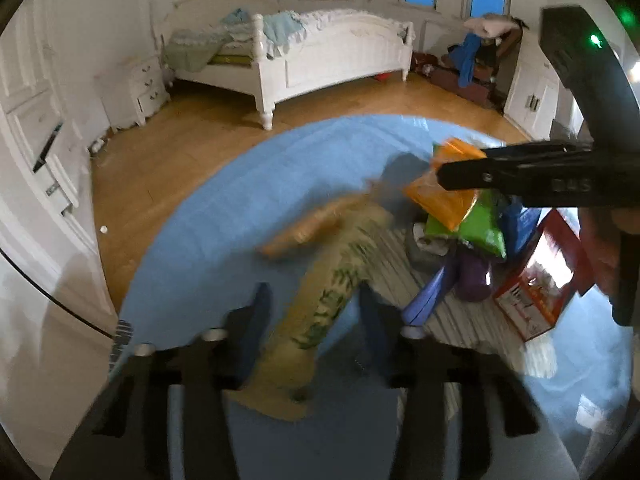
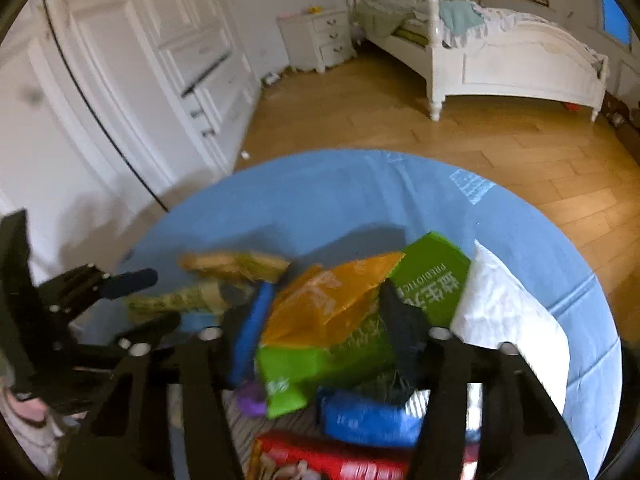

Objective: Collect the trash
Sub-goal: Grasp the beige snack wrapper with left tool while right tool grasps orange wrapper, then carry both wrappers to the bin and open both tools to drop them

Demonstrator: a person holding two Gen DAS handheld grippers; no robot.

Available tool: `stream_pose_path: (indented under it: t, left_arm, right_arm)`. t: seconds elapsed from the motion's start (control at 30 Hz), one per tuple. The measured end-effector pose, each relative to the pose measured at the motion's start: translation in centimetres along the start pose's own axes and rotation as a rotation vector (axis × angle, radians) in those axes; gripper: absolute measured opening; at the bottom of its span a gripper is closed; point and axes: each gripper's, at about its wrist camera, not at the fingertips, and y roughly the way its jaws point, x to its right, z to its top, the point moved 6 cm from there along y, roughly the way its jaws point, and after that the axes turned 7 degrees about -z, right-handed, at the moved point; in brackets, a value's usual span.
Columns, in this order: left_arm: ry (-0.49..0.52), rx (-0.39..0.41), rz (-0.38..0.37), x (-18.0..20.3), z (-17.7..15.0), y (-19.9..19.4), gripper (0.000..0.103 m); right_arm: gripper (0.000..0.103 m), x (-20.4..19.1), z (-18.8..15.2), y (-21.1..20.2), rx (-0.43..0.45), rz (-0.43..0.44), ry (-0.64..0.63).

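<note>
On a round blue table [image 1: 208,248] lies a pile of trash. My left gripper [image 1: 316,332] is open, its fingers on either side of a blurred beige wrapper with green print [image 1: 332,292], which also shows in the right wrist view [image 2: 180,300]. A tan wrapper [image 1: 308,228] lies beyond it. My right gripper [image 2: 328,328] holds an orange bag [image 2: 332,300] between its fingers above a green bag [image 2: 432,276]; it shows from the side in the left wrist view [image 1: 444,176].
The pile holds a blue packet [image 2: 368,420], a purple item [image 1: 472,276], a red box [image 1: 540,276] and a white bag [image 2: 508,320], partly on a striped tray [image 1: 460,312]. Behind stand a white bed [image 1: 332,60], nightstand [image 1: 136,92] and wardrobe [image 2: 140,80].
</note>
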Motion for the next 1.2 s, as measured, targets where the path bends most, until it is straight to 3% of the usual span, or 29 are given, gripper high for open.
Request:
stream_pose_path:
  t: [0.07, 0.13, 0.33, 0.53, 0.67, 0.83, 1.2]
  left_arm:
    - [0.011, -0.005, 0.014, 0.2, -0.3, 0.3, 0.027]
    - [-0.007, 0.005, -0.001, 0.1, -0.4, -0.1, 0.015]
    - [-0.09, 0.082, -0.057, 0.6, -0.4, -2.4, 0.013]
    - [-0.122, 0.174, -0.128, 4.2, 0.7, -6.3, 0.013]
    - [-0.123, 0.223, -0.183, 7.8, 2.6, -7.5, 0.013]
    - [-0.081, 0.256, -0.258, 14.4, 4.8, -7.4, 0.013]
    - [-0.001, 0.187, -0.437, 27.8, 8.2, -1.1, 0.013]
  right_arm:
    - [0.035, -0.5, -0.3, 0.4, 0.016, -0.01, -0.015]
    - [0.032, -0.8, -0.5, 0.2, 0.036, -0.01, -0.014]
    - [0.031, 0.1, -1.5, -3.9, 0.132, 0.087, 0.06]
    - [0.031, 3.0, -3.4, -11.7, 0.293, 0.166, 0.146]
    - [0.031, 6.0, -5.0, -16.6, 0.407, 0.126, 0.187]
    - [0.031, 10.9, -8.4, -21.1, 0.499, 0.001, 0.221]
    - [0.031, 22.5, -16.6, -23.1, 0.511, -0.158, 0.398]
